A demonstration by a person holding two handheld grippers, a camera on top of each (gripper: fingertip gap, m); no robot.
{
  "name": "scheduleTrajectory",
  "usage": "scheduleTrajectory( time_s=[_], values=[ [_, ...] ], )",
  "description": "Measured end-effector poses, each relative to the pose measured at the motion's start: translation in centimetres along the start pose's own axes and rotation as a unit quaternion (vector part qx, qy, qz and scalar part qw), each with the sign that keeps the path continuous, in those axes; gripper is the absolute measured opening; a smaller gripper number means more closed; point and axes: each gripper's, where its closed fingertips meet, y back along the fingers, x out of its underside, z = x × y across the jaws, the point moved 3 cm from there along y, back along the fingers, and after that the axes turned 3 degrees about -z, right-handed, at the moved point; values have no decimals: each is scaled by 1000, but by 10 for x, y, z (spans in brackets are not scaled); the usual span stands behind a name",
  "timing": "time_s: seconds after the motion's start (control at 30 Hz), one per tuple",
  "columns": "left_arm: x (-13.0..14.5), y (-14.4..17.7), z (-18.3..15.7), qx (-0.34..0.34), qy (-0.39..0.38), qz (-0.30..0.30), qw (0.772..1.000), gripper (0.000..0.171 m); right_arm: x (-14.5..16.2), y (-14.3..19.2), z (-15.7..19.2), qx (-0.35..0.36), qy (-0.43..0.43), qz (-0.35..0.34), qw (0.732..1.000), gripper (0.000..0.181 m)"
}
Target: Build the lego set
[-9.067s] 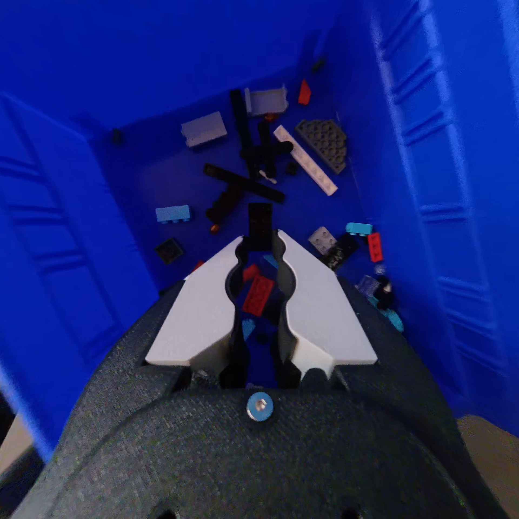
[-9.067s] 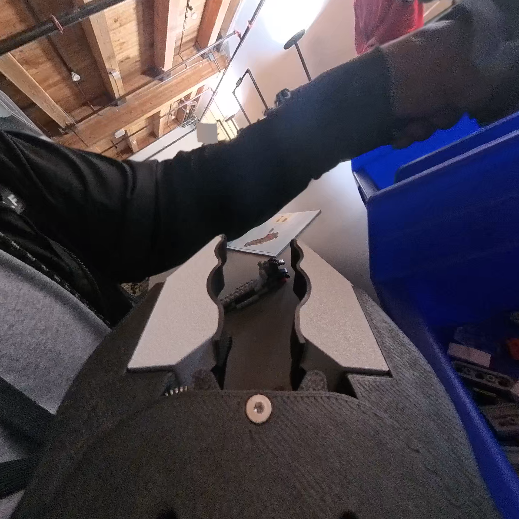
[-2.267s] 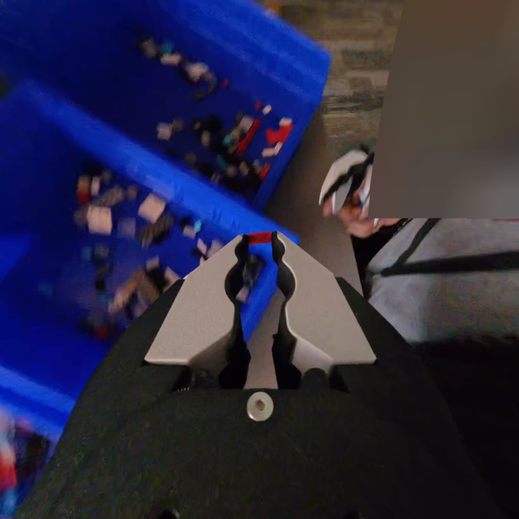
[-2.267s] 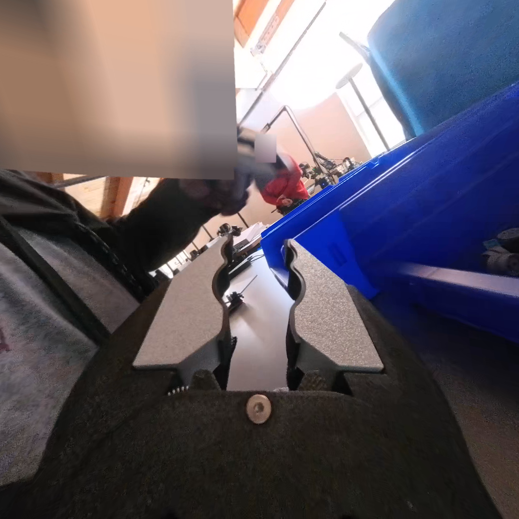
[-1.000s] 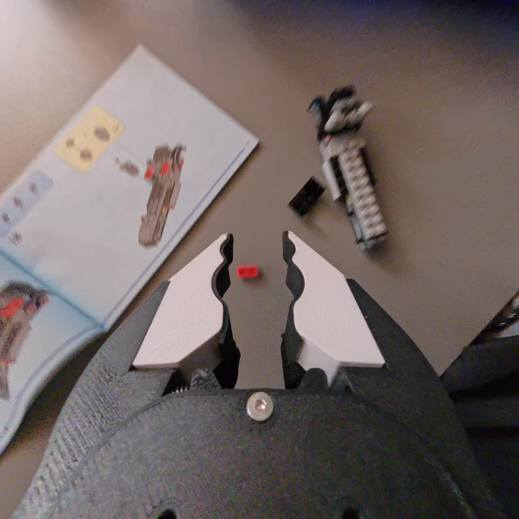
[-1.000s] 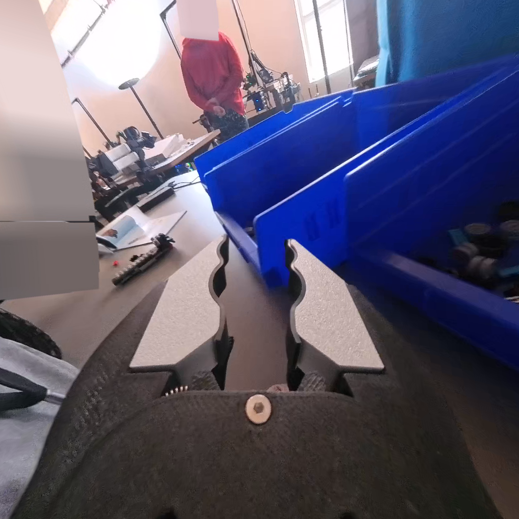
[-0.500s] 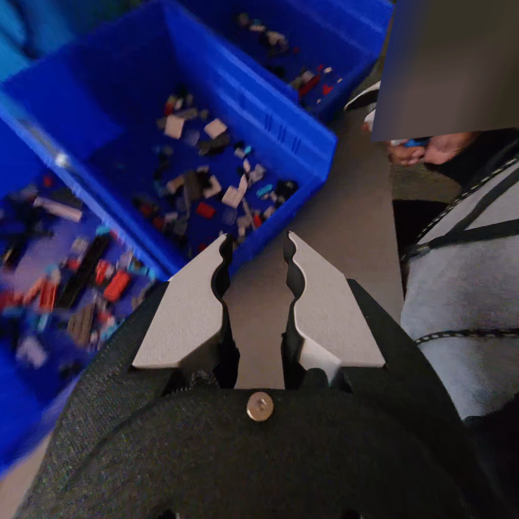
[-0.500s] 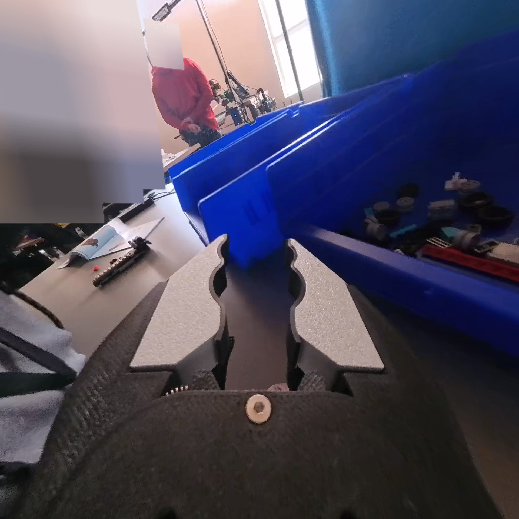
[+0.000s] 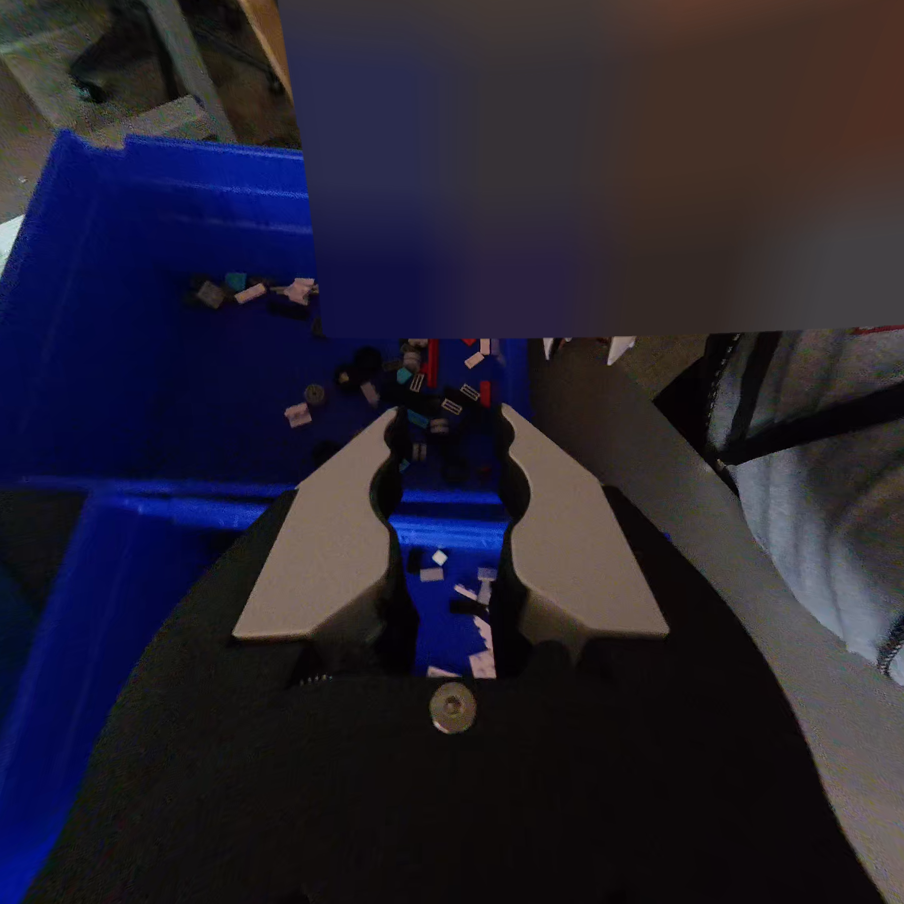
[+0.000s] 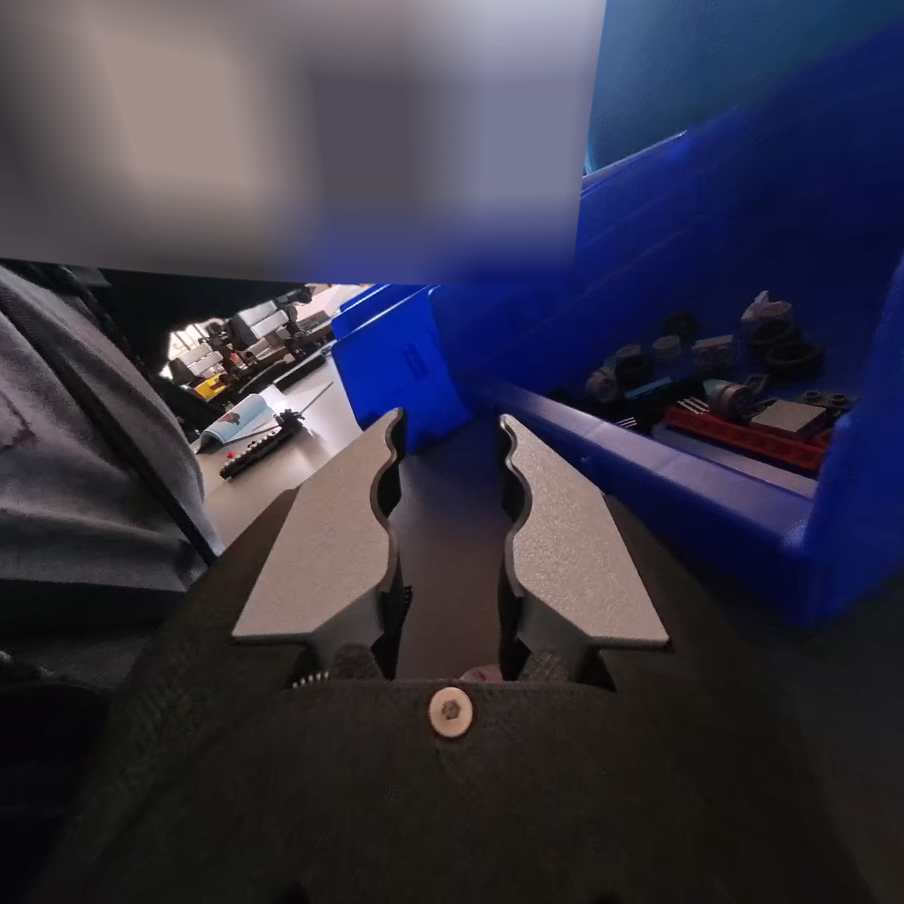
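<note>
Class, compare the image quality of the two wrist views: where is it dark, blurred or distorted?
Left wrist view: dim, the blue bins and their small pieces smeared by blur. Right wrist view: brighter; the left gripper looks darker than the right gripper; wide-angle bending of the bin wall; far instruction booklet soft.

The left gripper (image 9: 449, 416), which clamps a small red brick 2.3 s earlier and hangs with parted jaws over that brick on the table 1.0 s earlier, now hovers empty, jaws apart, above the blue bins (image 9: 146, 342). Its view now covers only 2 bins, with loose lego pieces (image 9: 430, 391) just beyond the fingertips. The red brick (image 10: 230, 454) now lies on the table beside the partly built model (image 10: 259, 447). The right gripper (image 10: 451, 420) now sits lower and nearer the closest bin (image 10: 685, 469), and the instruction booklet (image 10: 239, 420) appears farther left.
</note>
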Motion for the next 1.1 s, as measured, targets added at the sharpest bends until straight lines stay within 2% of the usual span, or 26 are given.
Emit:
scheduleTrajectory(
  time_s=[0.2, 0.5, 0.7, 0.83, 0.9, 0.97, 1.1],
  values=[
    [-9, -29, 12, 27, -22, 16, 999, 34, 0, 4, -1, -6, -13, -20, 1000, 28],
    [-8, -46, 5, 54, -40, 43, 997, 33, 3, 2, -2, 13, 2, -12, 1000, 28],
    [-17, -64, 6, 80, -60, 50, 994, 31, 4, 0, -3, 20, 4, -8, 1000, 28],
    [-26, -95, -1, 152, -70, 71, 983, 26, 4, -1, -4, 20, 1, -5, 1000, 27],
    [-31, -115, -13, 231, -45, 91, 968, 22, 4, -1, -4, 20, 0, -1, 1000, 27],
    [-34, -137, -17, 276, -48, 114, 953, 18, 5, -1, -5, 24, 2, 1, 1000, 27],
    [-16, -175, -14, 305, -109, 167, 931, 11, 5, -1, -5, 35, 5, 2, 999, 27]
  ],
)
